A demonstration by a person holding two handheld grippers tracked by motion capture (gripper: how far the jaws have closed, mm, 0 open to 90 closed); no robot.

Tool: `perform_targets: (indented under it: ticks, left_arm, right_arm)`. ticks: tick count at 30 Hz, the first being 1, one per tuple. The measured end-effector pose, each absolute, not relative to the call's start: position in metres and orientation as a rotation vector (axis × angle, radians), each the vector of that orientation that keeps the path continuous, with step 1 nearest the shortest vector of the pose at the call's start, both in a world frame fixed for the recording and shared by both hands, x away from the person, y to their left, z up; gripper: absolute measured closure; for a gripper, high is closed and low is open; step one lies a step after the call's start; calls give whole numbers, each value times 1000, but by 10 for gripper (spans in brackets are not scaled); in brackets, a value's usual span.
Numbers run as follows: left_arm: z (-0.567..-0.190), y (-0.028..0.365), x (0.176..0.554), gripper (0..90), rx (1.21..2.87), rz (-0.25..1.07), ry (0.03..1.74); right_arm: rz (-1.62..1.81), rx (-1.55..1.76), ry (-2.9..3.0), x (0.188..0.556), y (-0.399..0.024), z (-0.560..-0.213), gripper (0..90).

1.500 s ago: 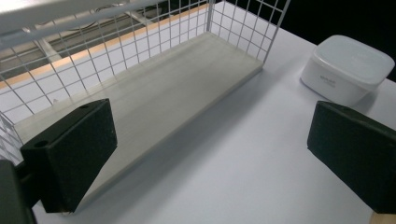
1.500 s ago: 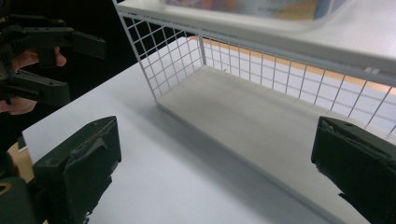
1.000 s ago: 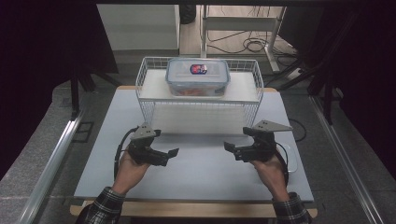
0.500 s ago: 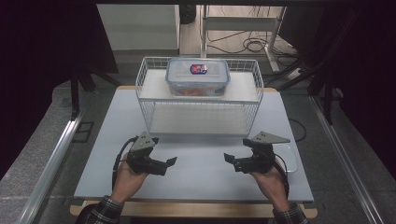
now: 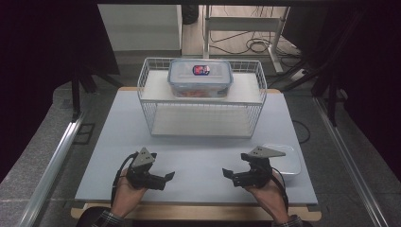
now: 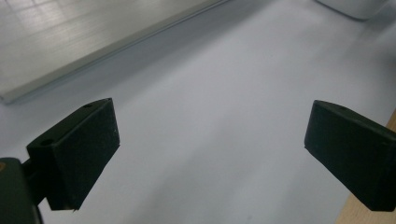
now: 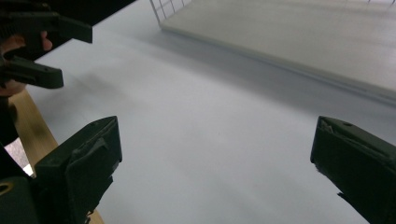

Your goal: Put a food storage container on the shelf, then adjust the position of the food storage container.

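The pale grey table is bare across its near half, and at its far end stands the white wire rack with a clear lidded food container resting on its top shelf. A shallow white tray lies at the near right, just beside the right hand. Over the last second both hands have drawn back from mid-table toward the near edge, away from the rack. The left gripper and the right gripper now rest low, pointing inward at each other, well apart. Both sets of jaws stand wide with nothing between them. I judge this a resting pose: either work has finished or none has begun.
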State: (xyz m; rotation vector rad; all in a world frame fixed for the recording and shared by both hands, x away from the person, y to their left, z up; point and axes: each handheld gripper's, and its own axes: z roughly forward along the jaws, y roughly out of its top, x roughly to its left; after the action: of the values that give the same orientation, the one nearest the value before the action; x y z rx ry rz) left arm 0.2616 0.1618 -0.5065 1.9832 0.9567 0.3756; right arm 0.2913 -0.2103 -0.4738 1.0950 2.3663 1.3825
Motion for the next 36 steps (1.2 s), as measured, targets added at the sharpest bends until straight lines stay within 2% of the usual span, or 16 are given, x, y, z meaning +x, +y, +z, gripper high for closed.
perform_targets:
  ticks: [6, 15, 20, 21, 26, 27, 28, 29, 30, 31, 33, 35, 36]
  left_arm:
    - [-515, 160, 263, 33, 2005, 387, 960]
    - [-515, 163, 263, 33, 1997, 403, 962]
    - [-515, 165, 264, 33, 1988, 408, 969]
    - [-515, 165, 264, 33, 1988, 408, 969]
    - [-515, 164, 265, 34, 1996, 406, 968]
    - [-515, 164, 265, 34, 1996, 406, 968]
    - [-515, 164, 265, 35, 1997, 405, 967]
    - [-515, 164, 265, 35, 1998, 404, 967]
    - [-515, 164, 265, 35, 2001, 405, 966]
    - [-515, 164, 265, 35, 2001, 405, 966]
    - [-515, 164, 265, 35, 2002, 405, 965]
    - [-515, 164, 265, 35, 2002, 404, 966]
    - [-516, 164, 265, 35, 2002, 403, 967]
  right_arm:
    - [1314, 1096, 2406, 292, -208, -484, 18]
    - [1293, 1126, 2383, 293, -215, -480, 28]
    - [1281, 1153, 2331, 294, -224, -474, 166]
    - [1281, 1153, 2331, 294, -224, -474, 166]
    - [1214, 1182, 2258, 297, -245, -465, 422]
    - [1214, 1182, 2258, 297, -245, -465, 422]
    - [1206, 1198, 2243, 298, -253, -462, 506]
    - [1206, 1198, 2243, 298, -253, -462, 506]
    - [1187, 1219, 2235, 300, -261, -460, 587]
    - [1187, 1219, 2235, 300, -261, -460, 587]
    - [1166, 1245, 2226, 302, -273, -458, 685]
    - [1165, 1247, 2220, 303, -276, -458, 714]
    - [1150, 1250, 2204, 304, -284, -457, 764]
